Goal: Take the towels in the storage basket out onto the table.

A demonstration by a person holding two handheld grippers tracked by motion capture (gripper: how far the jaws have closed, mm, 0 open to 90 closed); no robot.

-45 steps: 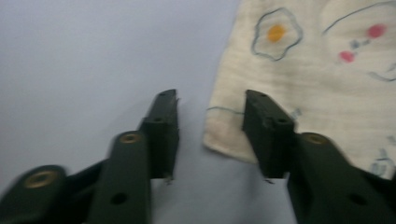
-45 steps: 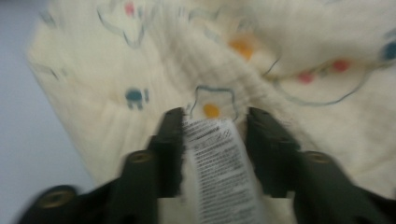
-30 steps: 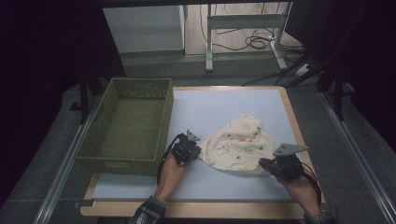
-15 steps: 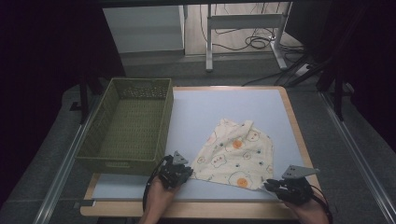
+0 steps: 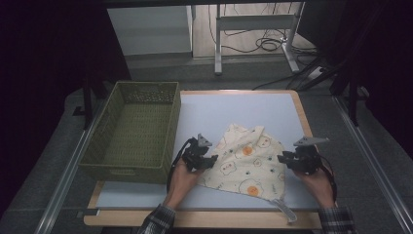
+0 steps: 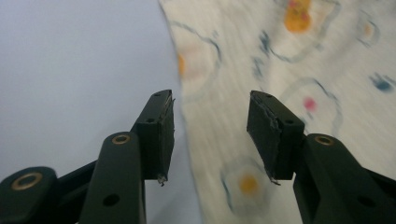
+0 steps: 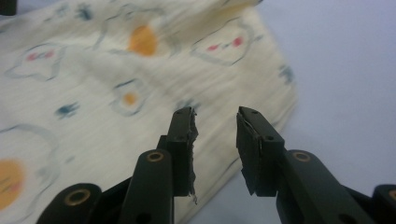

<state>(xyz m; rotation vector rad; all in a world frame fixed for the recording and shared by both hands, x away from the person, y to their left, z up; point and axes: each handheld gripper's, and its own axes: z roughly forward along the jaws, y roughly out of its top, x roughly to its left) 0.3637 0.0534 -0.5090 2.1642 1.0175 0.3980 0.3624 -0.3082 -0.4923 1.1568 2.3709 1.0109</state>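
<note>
Left to right: we see the olive-green woven plastic basket [image 5: 130, 131] at the left edge of the pale blue surface [image 5: 234, 109]. Left gripper [image 5: 207, 161] fingers have just been opening, apart over the cloth's left edge. Cream egg-print cloth [image 5: 248, 161] lies flat, centre-right, long axis diagonal, narrow end pointing near-right. Right gripper [image 5: 287, 159] fingers also opening, narrow gap, nothing clamped.

Both forearms come in from the bottom edge, plaid sleeves at the wrists. Left gripper [image 5: 208, 161] points toward centre, jaws parted with nothing clamped, just been opening. Right gripper [image 5: 286, 160] faces it from the other side, jaws also parted and free, narrower gap, just been opening.
</note>
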